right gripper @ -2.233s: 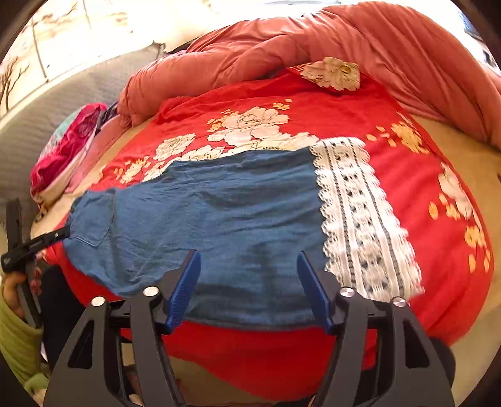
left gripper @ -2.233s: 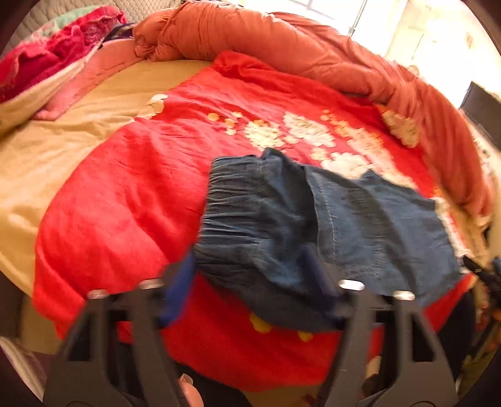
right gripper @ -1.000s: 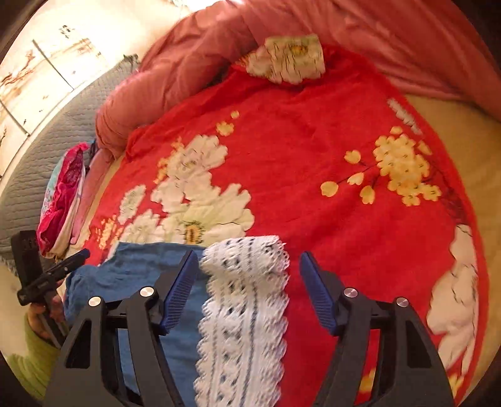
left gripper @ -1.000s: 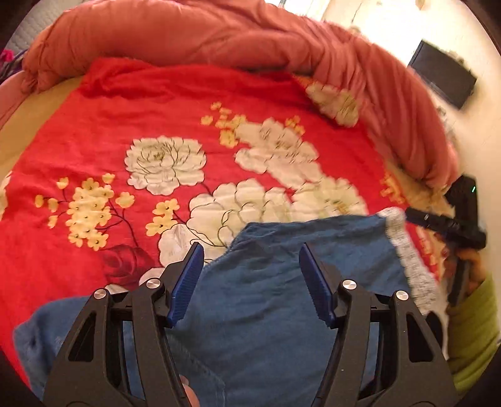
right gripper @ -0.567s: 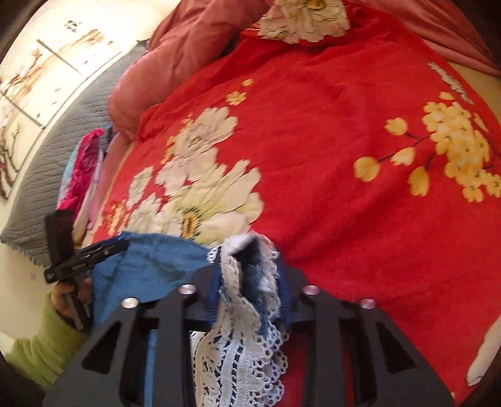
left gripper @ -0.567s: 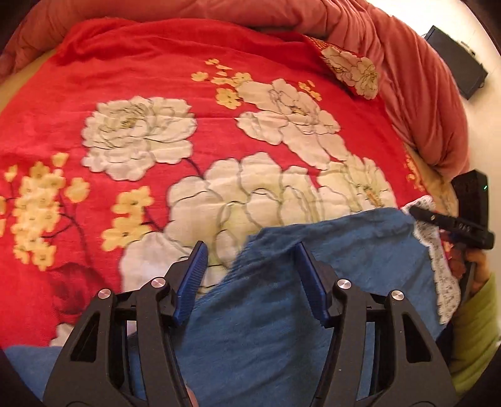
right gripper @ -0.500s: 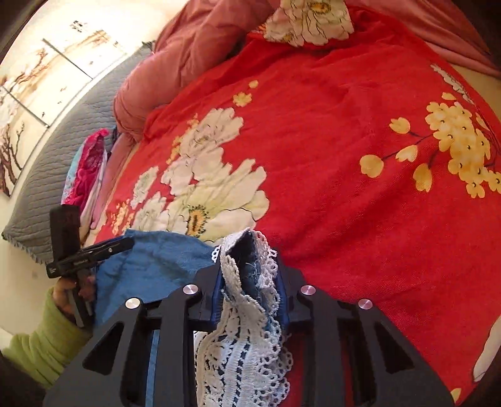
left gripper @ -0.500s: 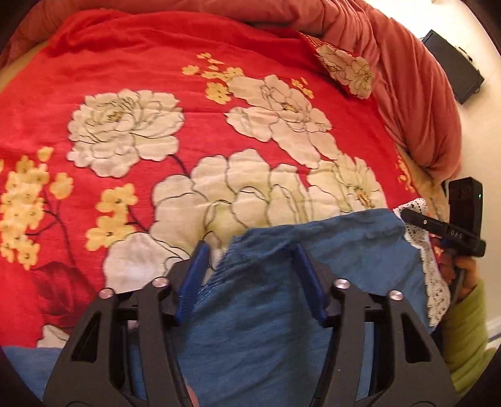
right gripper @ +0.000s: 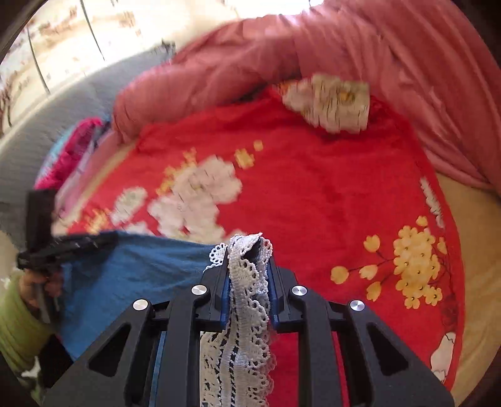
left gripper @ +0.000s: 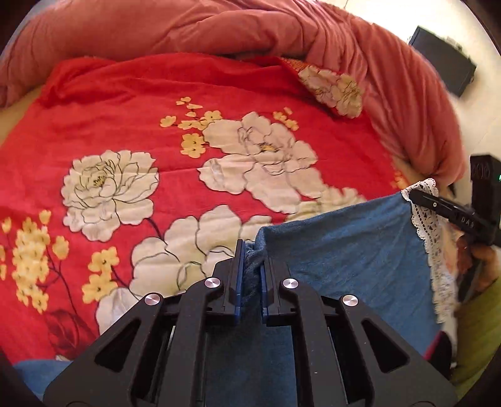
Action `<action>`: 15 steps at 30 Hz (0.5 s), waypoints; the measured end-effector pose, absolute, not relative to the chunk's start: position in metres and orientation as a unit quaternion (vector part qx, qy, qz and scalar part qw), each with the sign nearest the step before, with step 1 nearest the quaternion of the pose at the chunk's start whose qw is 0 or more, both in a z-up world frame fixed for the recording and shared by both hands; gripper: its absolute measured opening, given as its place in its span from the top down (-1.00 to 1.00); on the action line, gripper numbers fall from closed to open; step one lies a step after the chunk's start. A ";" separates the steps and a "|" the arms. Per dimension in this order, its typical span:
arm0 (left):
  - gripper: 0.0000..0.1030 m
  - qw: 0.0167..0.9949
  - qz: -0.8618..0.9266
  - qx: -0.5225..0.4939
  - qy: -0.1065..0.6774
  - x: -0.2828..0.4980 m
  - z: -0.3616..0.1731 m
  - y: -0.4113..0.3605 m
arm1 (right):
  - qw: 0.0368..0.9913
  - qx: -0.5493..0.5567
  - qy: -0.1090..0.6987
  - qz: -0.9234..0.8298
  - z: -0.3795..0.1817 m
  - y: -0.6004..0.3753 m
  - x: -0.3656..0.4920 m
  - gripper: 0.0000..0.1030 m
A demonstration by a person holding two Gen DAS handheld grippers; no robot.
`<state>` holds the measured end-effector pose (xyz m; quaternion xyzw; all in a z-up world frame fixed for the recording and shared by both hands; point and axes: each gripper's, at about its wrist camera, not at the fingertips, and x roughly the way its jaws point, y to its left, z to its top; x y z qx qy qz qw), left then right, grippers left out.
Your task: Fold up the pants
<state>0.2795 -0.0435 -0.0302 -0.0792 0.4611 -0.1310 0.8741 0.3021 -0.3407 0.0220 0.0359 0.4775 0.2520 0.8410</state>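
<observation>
The blue denim pants (left gripper: 344, 250) with a white lace hem (left gripper: 429, 225) hang stretched between my two grippers above the red floral blanket (left gripper: 125, 103). My left gripper (left gripper: 251, 250) is shut on the denim top edge. My right gripper (right gripper: 249, 253) is shut on the lace hem (right gripper: 247, 300). In the left wrist view the right gripper (left gripper: 444, 208) shows at the right, holding the lace corner. In the right wrist view the left gripper (right gripper: 69, 245) shows at the left, on the denim (right gripper: 131, 278).
A salmon-pink duvet (left gripper: 219, 28) is bunched along the far side of the bed. A pile of pink clothes (right gripper: 72, 150) lies at the left by a grey headboard (right gripper: 37, 125). A black box (left gripper: 444, 59) stands beyond the bed.
Both grippers have closed on the pants' far edge, the right on the lace first, then the left on the denim. The edge is now lifted off the blanket.
</observation>
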 end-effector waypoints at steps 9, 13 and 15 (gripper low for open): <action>0.81 0.874 -0.106 -0.052 0.472 0.283 -0.057 -0.042 | 0.840 -0.037 0.509 0.182 -0.021 -0.330 0.308 0.08; 0.65 0.878 -0.099 -0.058 0.465 0.278 -0.053 -0.037 | 0.859 -0.016 0.490 0.147 -0.014 -0.345 0.301 -0.17; 0.54 0.880 -0.086 -0.061 0.462 0.275 -0.049 -0.032 | 0.868 0.003 0.476 0.140 -0.006 -0.354 0.294 -0.18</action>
